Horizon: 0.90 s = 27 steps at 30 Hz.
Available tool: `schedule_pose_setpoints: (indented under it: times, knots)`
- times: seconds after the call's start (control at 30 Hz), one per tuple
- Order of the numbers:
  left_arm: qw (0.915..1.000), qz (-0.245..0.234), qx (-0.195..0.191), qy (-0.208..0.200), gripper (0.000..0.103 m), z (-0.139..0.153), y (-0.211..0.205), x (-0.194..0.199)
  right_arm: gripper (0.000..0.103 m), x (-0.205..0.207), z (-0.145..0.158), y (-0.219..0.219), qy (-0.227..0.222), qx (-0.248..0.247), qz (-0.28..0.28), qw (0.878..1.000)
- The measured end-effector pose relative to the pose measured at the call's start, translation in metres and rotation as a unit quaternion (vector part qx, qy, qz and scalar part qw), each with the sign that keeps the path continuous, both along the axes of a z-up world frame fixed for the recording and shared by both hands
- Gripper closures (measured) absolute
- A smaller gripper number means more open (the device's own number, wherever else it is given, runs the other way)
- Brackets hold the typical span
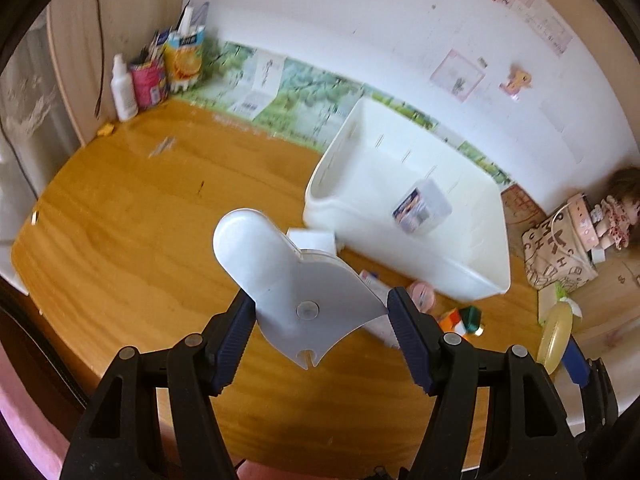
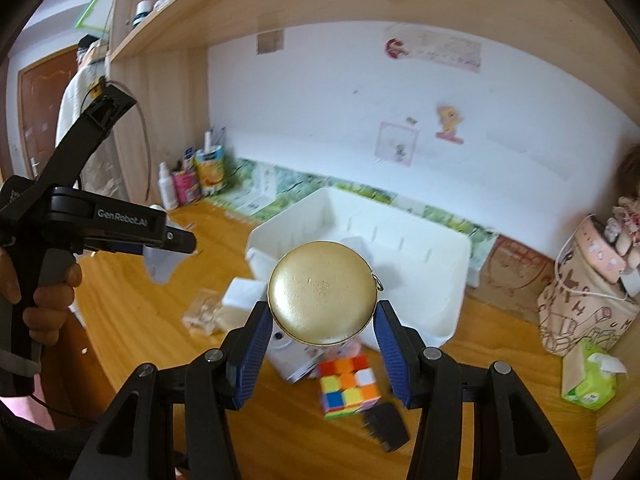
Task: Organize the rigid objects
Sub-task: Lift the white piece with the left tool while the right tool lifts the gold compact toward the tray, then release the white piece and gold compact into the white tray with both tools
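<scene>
The left gripper (image 1: 320, 312) is clamped on a flat white plastic piece (image 1: 288, 276) with a rounded top end and a notched lower edge, and holds it in the air above the wooden desk (image 1: 132, 232). The right gripper (image 2: 322, 320) grasps a round gold tin (image 2: 322, 292) between its blue pads, also lifted clear of the desk, with a small metal ring showing at the tin's right edge.

Beyond both of them a white plastic bin (image 1: 472, 276) sits on the desk near the wall, its inner walls ribbed with slots. Inside it lies a small clear box (image 1: 422, 206) with a printed label, tilted on one side.

Just in front of the bin, on the desk, a white block (image 1: 312, 240) rests against its near corner. From the right wrist view, a colourful puzzle cube (image 2: 349, 384) lies below the gold tin, with a small black object (image 2: 386, 426) touching its lower right side and a white box (image 2: 290, 354) just to its left. A crumpled clear wrapper (image 2: 202, 312) sits further left.

In the far left corner stand a white bottle (image 1: 123, 90), a pink can (image 1: 149, 82) and an orange juice carton (image 1: 185, 58), well apart from the bin. A person's hand (image 2: 48, 300) grips the handle of the left tool.
</scene>
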<state>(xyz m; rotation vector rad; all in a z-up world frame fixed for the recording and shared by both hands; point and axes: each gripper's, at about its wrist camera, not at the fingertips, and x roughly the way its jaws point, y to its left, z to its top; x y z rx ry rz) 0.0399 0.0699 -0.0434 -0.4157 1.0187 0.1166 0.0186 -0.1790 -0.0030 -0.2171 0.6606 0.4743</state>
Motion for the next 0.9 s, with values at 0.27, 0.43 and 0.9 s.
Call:
schedule_pose_setpoints:
  times: [0.27, 0.43, 0.9]
  knots:
    - [0.9982, -0.022, 0.004, -0.056, 0.033, 0.015, -0.004, 0.031, 0.05, 0.032, -0.006, -0.015, -0.013, 0.008, -0.031, 0.999]
    - [0.9947, -0.042, -0.007, -0.093, 0.033, 0.017, -0.009, 0.05, 0.05, 0.058, -0.018, -0.022, -0.004, 0.008, -0.049, 0.999]
    - [0.9875, -0.09, 0.008, -0.13, 0.032, -0.003, -0.034, 0.114, 0.05, 0.116, -0.046, -0.037, -0.008, 0.042, -0.077, 0.996]
